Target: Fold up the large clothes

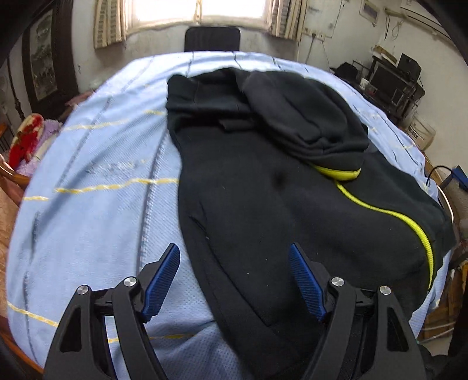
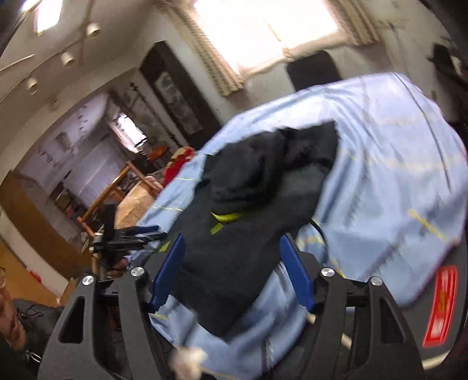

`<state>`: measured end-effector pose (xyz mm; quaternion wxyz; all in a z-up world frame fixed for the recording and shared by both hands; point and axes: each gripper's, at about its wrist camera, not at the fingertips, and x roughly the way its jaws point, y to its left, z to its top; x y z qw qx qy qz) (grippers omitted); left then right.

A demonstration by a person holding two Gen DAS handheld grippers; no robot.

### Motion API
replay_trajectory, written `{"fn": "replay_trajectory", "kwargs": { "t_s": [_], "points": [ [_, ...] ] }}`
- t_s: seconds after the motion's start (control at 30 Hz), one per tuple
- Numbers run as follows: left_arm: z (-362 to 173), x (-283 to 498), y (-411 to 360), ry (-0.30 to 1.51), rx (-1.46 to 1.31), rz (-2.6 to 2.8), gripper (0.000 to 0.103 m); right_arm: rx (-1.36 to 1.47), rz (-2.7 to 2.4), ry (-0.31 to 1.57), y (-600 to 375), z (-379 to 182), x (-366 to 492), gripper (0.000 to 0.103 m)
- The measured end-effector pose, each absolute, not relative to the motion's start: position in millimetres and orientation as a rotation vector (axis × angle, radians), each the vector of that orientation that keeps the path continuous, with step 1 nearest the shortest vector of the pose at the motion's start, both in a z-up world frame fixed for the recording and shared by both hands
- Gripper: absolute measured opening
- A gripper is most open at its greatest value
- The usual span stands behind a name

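Garment: a black hooded jacket (image 1: 263, 187) lies on the light blue sheet (image 1: 96, 222), filling the centre and right of my left wrist view; in my right wrist view it (image 2: 248, 204) sits at centre, blurred.
Hood: bunched on the jacket's upper part, upper centre-right of the left view.
Zipper: a yellow-green zipper (image 1: 409, 225) curves from below the hood to the lower right of the left view.
Left gripper (image 1: 234, 263): jaws stand wide apart; I have hold of nothing. The left blue pad (image 1: 162, 280) is over bare sheet, the right one over the jacket's edge; whether either touches, I cannot tell.
Right gripper (image 2: 232, 257): jaws apart, the jacket's near end seen between the blue pads (image 2: 168, 274); the pads do not press on it.
Surroundings: a dark chair back (image 1: 212, 39) beyond the sheet under a bright window (image 1: 201, 8), top centre.
Other tool: my left gripper (image 2: 137, 235) appears at middle left of the right view.
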<state>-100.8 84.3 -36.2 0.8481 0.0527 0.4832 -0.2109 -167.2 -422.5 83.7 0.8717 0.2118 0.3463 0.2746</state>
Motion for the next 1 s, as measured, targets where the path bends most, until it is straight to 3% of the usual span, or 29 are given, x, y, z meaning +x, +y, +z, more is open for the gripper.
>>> {"fn": "replay_trajectory", "kwargs": {
  "t_s": [0.13,0.23,0.47,0.7,0.87,1.0],
  "points": [
    [-42,-97,76,1.030,0.113,-0.456,0.077,0.460,0.613,0.848,-402,74,-121,0.066],
    [-38,-100,75,1.024,0.094,-0.504,0.076,0.474,0.573,0.979,-392,46,-95,0.053],
    [-37,-100,67,1.025,0.099,-0.567,0.076,0.557,0.535,1.062,-406,20,-96,0.051],
    [-39,-104,70,1.036,0.072,-0.597,0.076,0.537,0.499,1.071,-414,31,-118,0.053],
    [-38,-105,65,1.027,0.091,-0.590,0.076,0.388,0.377,0.934,-422,62,-133,0.056],
    [-38,-100,62,1.030,0.090,-0.580,0.076,0.256,0.266,0.596,-422,103,-148,0.058]
  ]
}}
